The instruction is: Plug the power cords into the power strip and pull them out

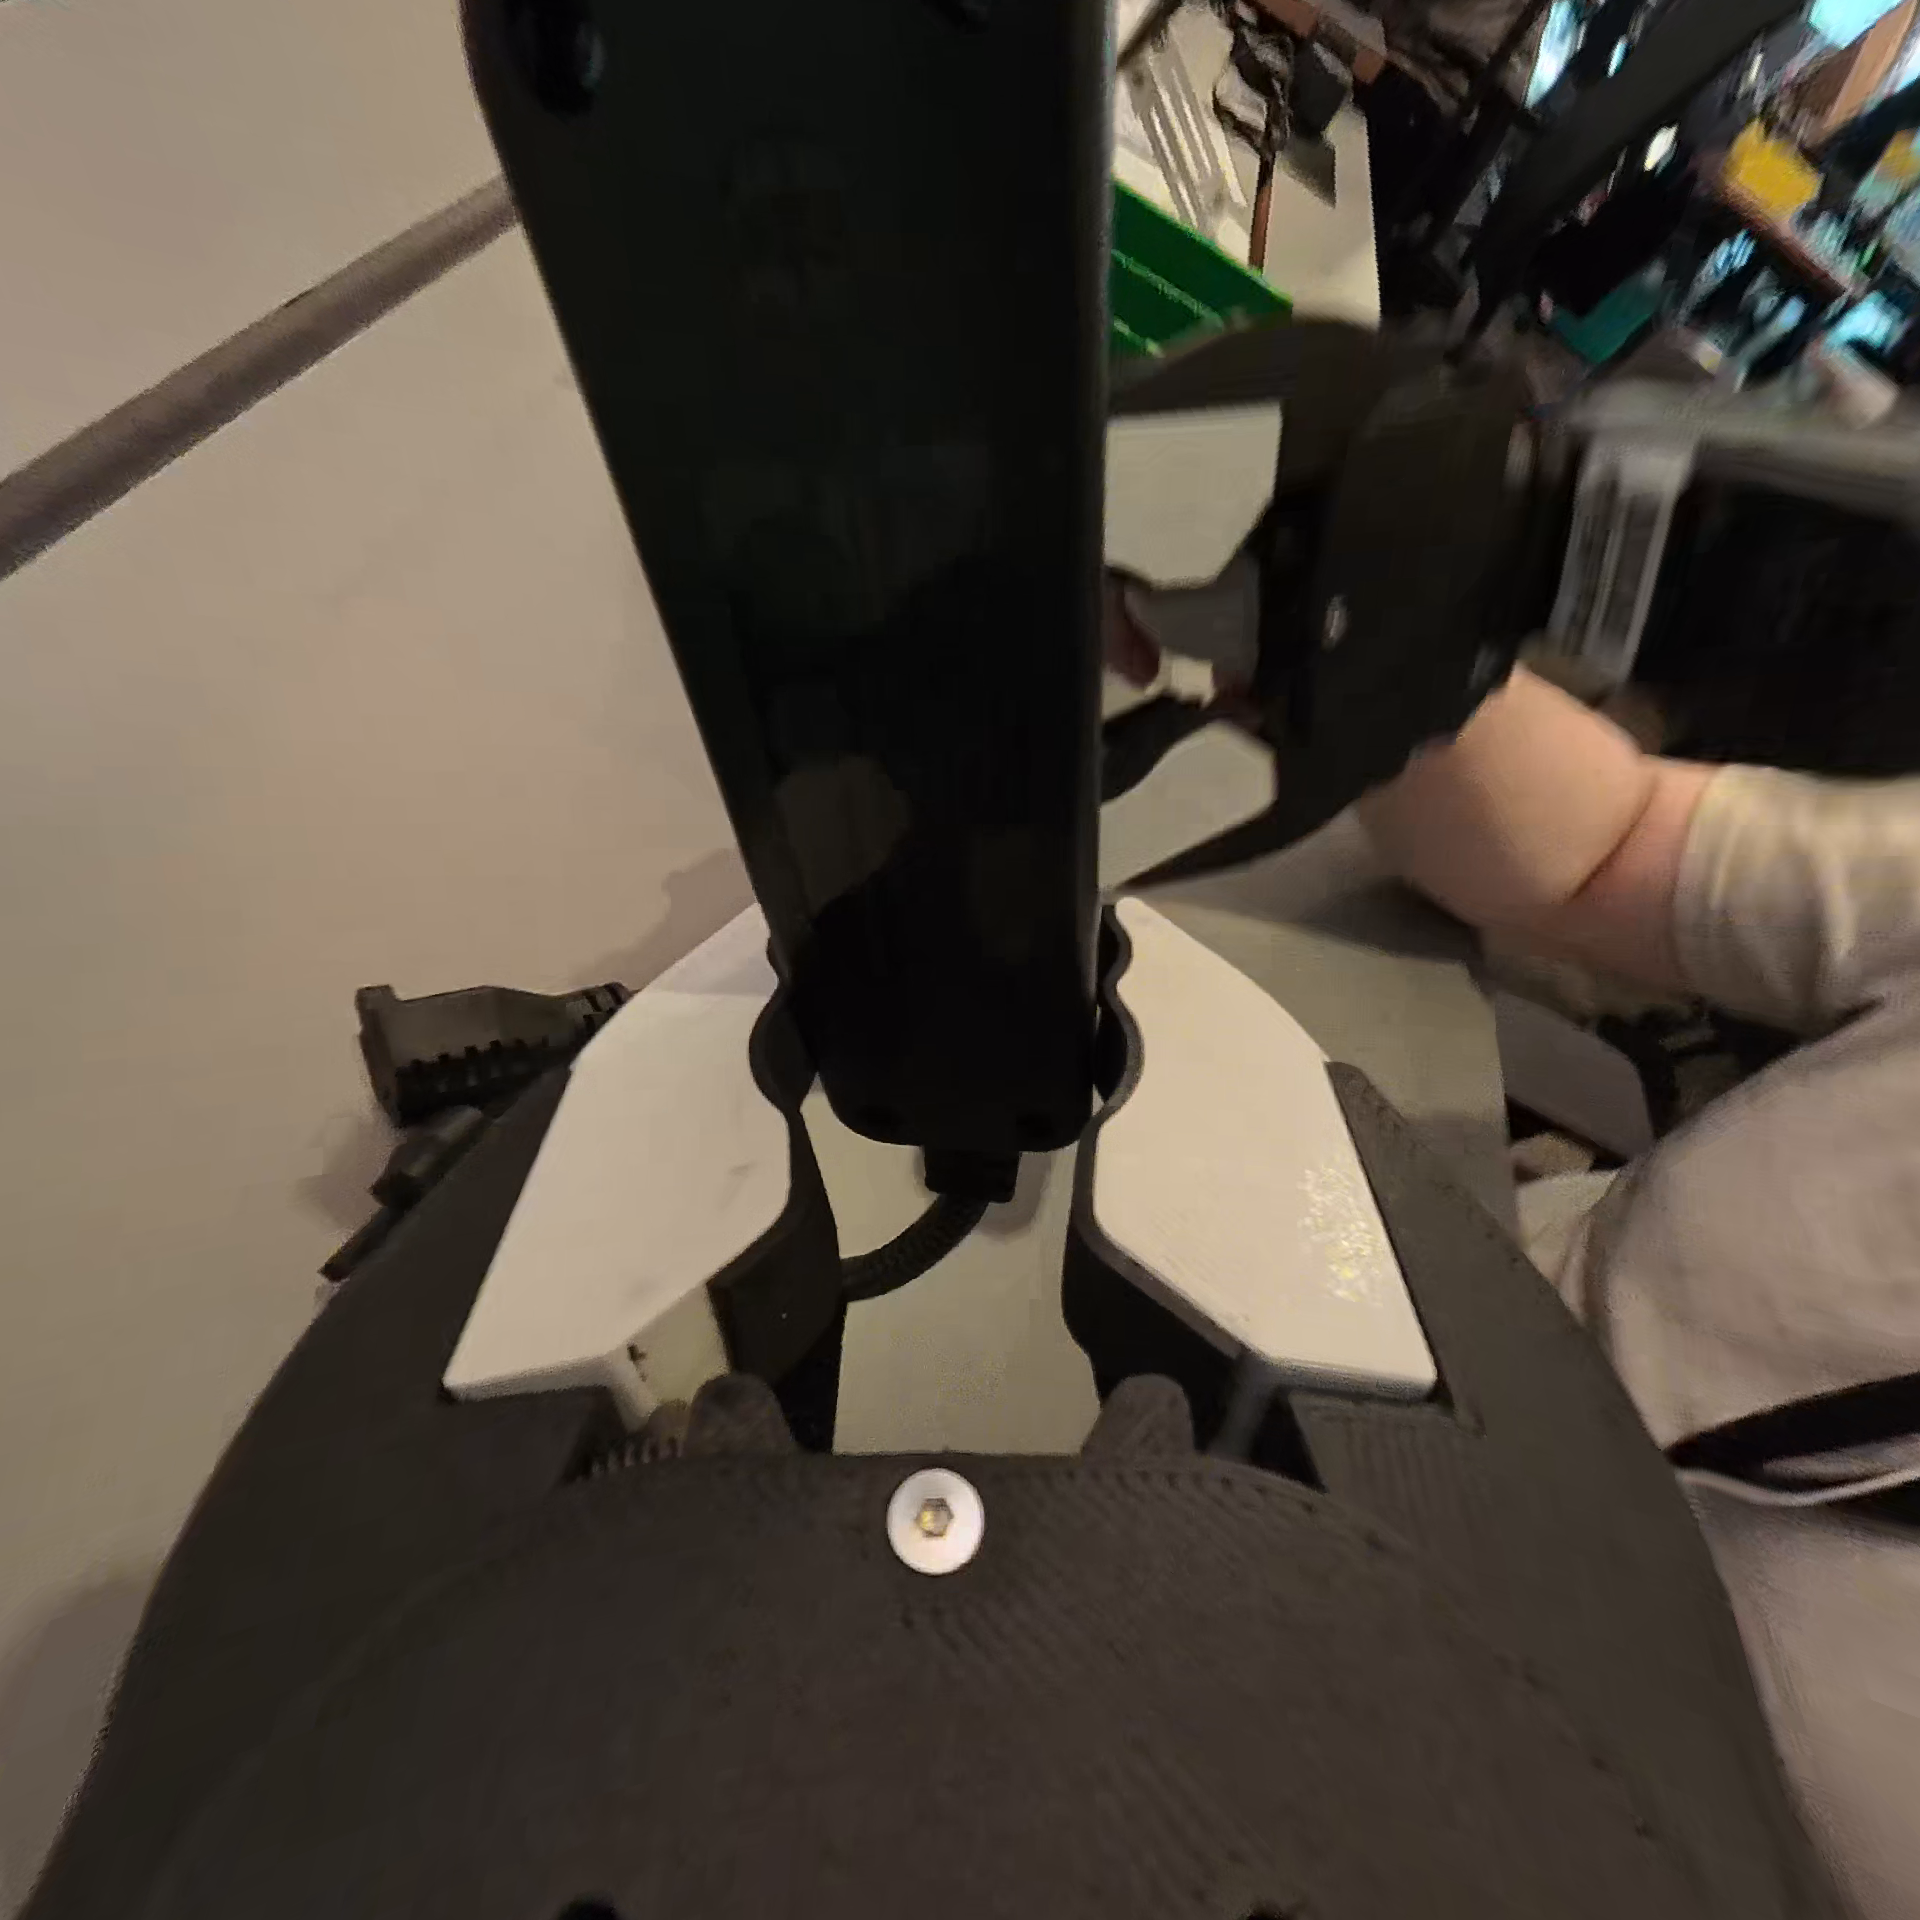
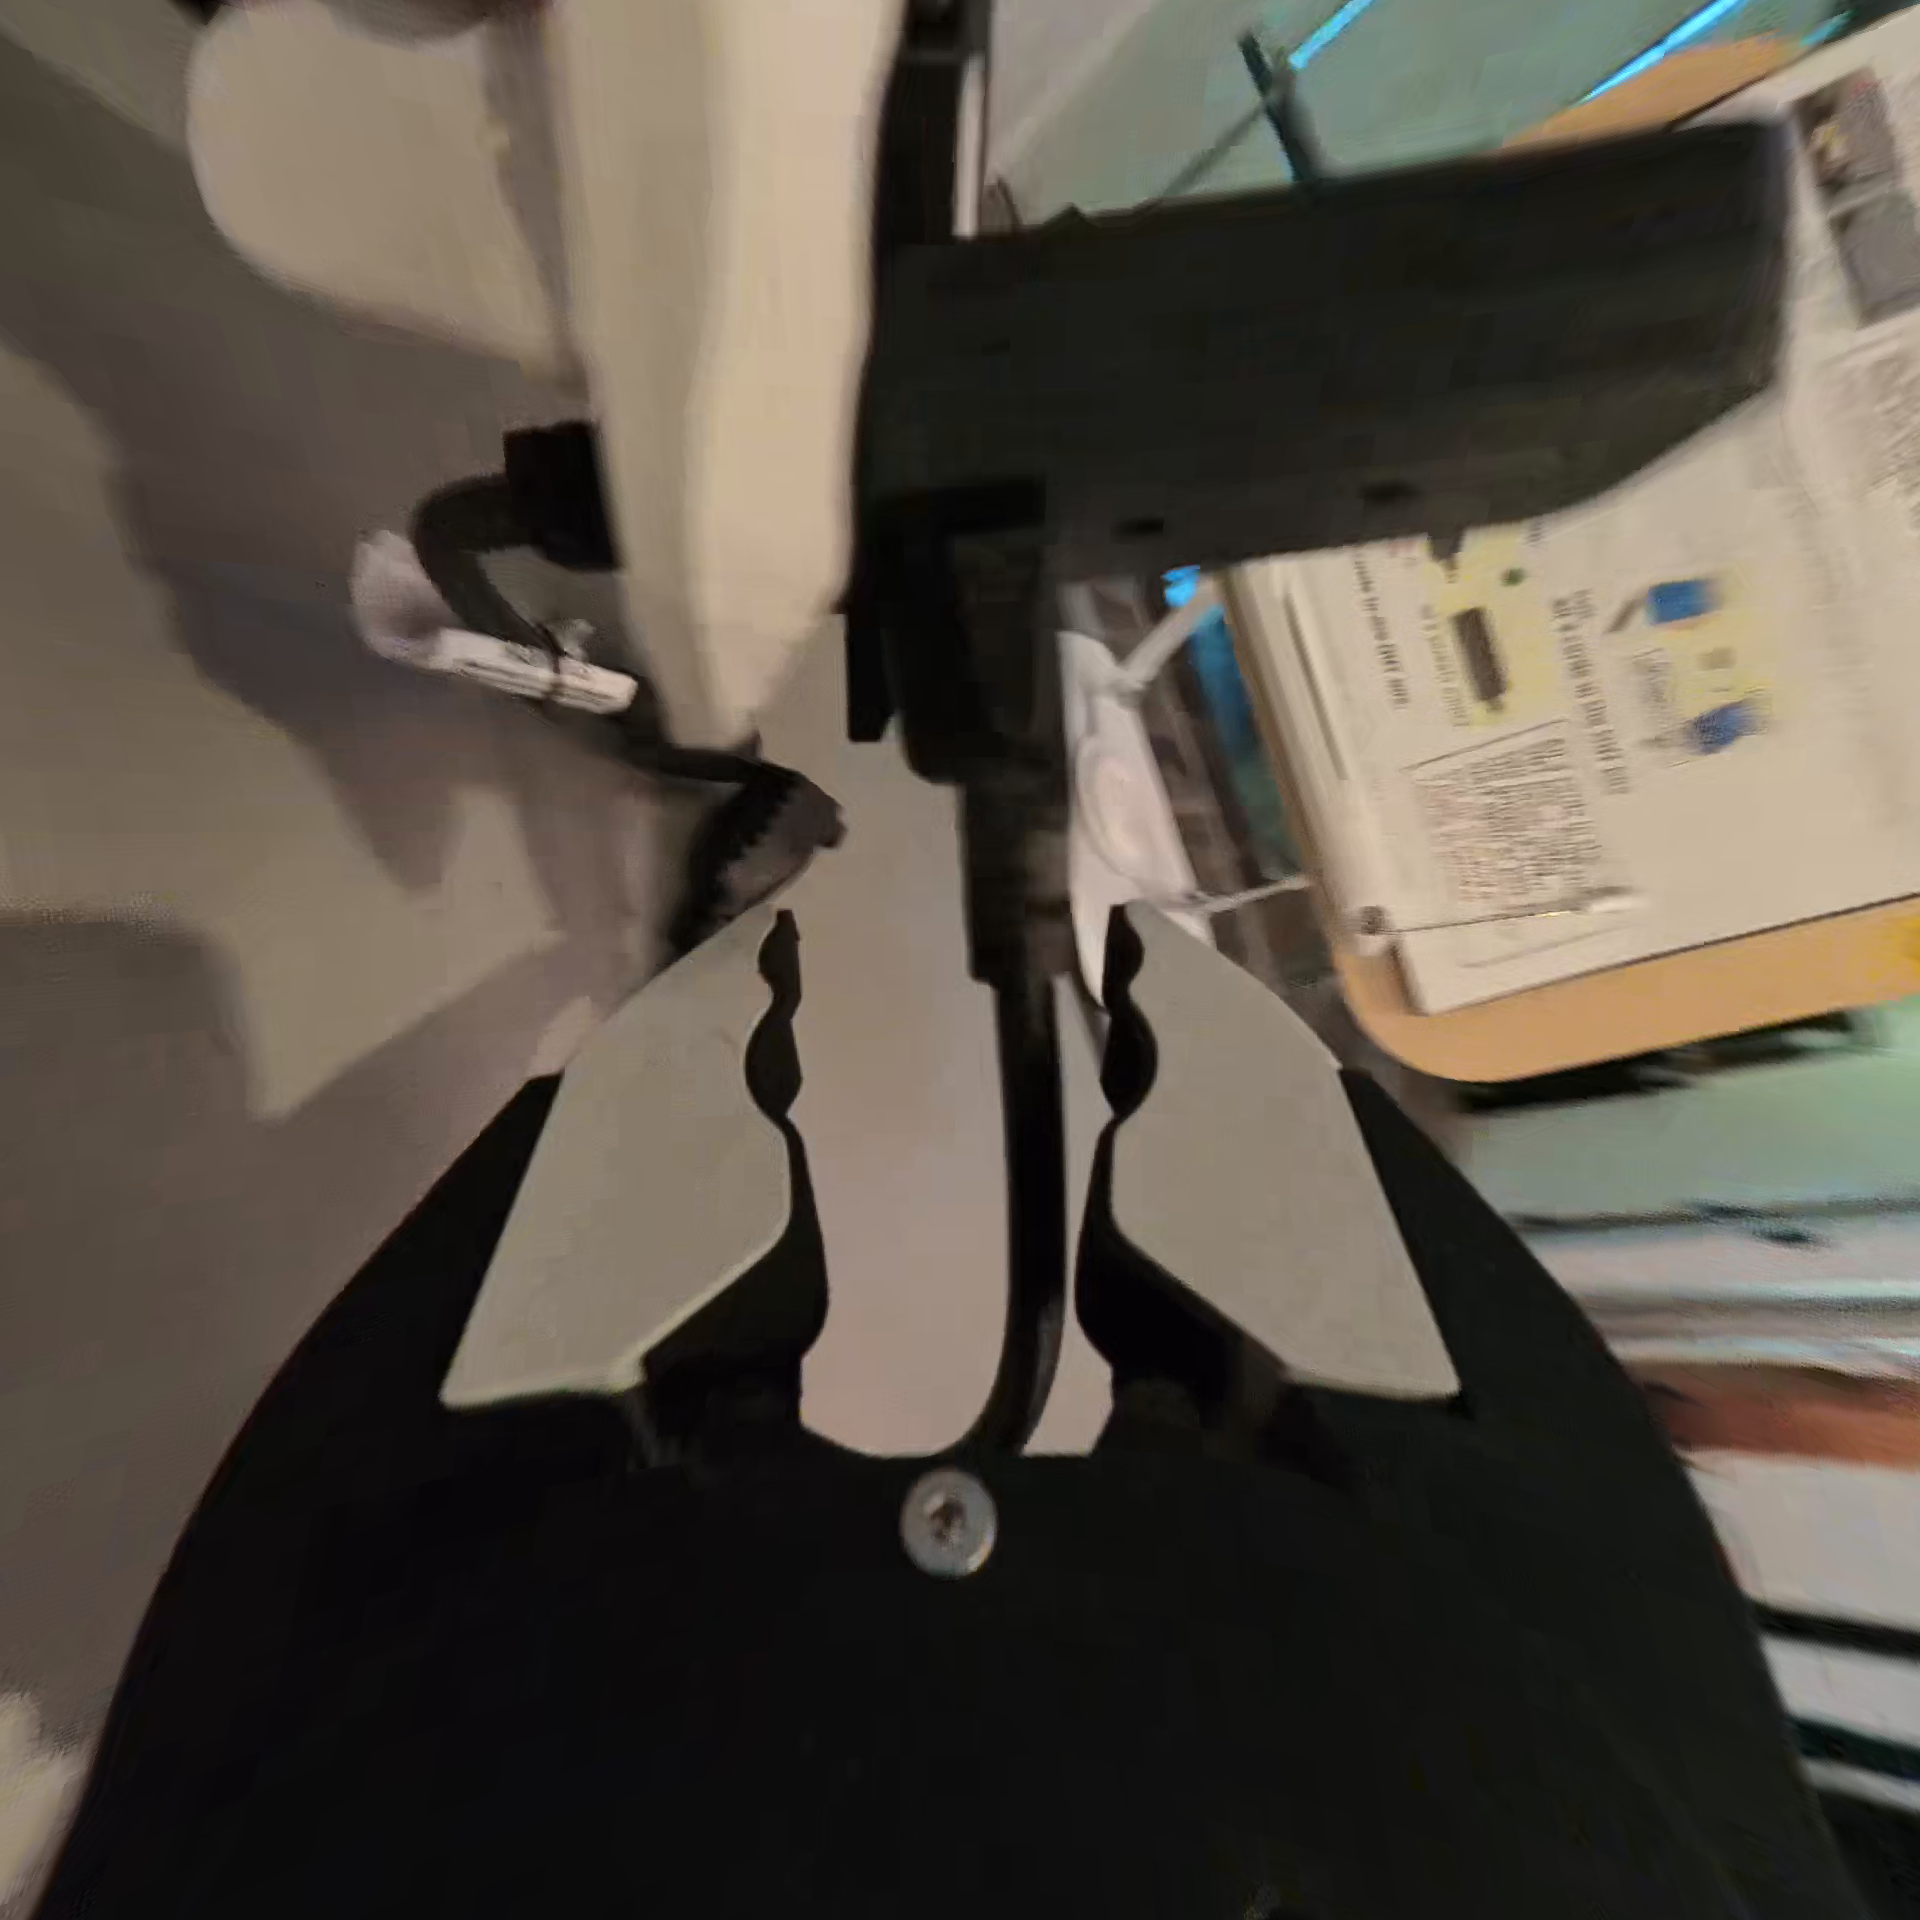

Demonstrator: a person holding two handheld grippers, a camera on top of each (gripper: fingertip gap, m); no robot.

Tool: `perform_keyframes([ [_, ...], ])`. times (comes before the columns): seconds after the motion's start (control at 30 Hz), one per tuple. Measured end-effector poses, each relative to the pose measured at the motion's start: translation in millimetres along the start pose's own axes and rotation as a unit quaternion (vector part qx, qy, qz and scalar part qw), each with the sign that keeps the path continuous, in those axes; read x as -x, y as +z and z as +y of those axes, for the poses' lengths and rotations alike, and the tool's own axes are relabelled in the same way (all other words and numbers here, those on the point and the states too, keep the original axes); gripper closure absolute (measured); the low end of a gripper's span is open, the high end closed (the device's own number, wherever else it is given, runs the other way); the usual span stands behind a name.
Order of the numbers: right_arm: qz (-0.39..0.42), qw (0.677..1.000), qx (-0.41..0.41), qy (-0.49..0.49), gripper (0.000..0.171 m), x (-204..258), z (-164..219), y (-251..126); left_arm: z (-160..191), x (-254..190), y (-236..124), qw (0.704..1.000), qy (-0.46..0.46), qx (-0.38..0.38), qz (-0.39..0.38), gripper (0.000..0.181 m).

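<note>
My left gripper is shut on the cord end of a long black power strip, which stands up and away from the fingers. The strip's braided cord curves out below. In the right wrist view the strip lies across the top with a black plug set against its underside. The plug's cord runs down between the fingers of my right gripper, which is open just short of the plug. Another black plug lies on the floor; it also shows in the right wrist view.
A person's forearm holds the right gripper beside the strip. A green crate and cluttered shelves stand behind. A printed sheet on a wooden board lies to the right. The floor is pale with a grey stripe.
</note>
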State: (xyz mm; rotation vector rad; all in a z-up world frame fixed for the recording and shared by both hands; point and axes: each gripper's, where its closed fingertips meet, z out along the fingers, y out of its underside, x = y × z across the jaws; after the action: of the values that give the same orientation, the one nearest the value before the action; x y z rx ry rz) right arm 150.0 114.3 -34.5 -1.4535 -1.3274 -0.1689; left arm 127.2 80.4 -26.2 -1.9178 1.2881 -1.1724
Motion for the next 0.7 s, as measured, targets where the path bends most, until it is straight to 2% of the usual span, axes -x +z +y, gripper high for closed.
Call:
perform_keyframes([
  [0.07,-0.097,0.988,-0.069,0.101,0.117,8,-17,-17,6,-5,-4,0.999,0.047,0.022,-0.002,0.131],
  [0.13,-0.189,0.958,-0.117,0.179,0.116,13,-29,-35,9,-14,-4,0.995,0.094,0.035,0.006,0.131],
  [0.2,-0.229,0.945,-0.124,0.199,0.116,16,-27,-44,11,-26,-1,0.991,0.120,0.044,0.026,0.131],
  [0.27,-0.275,0.934,-0.135,0.186,0.126,29,-31,-51,14,-34,3,0.986,0.151,0.056,0.030,0.131],
  [0.4,-0.309,0.917,-0.153,0.202,0.140,41,-44,-50,9,-45,7,0.983,0.173,0.040,0.041,0.131],
  [0.57,-0.320,0.899,-0.158,0.255,0.145,40,-49,-42,6,-40,3,0.984,0.172,0.026,0.035,0.131],
  [0.7,-0.312,0.905,-0.138,0.252,0.146,42,-48,-36,9,-34,1,0.981,0.191,0.025,0.019,0.129],
])
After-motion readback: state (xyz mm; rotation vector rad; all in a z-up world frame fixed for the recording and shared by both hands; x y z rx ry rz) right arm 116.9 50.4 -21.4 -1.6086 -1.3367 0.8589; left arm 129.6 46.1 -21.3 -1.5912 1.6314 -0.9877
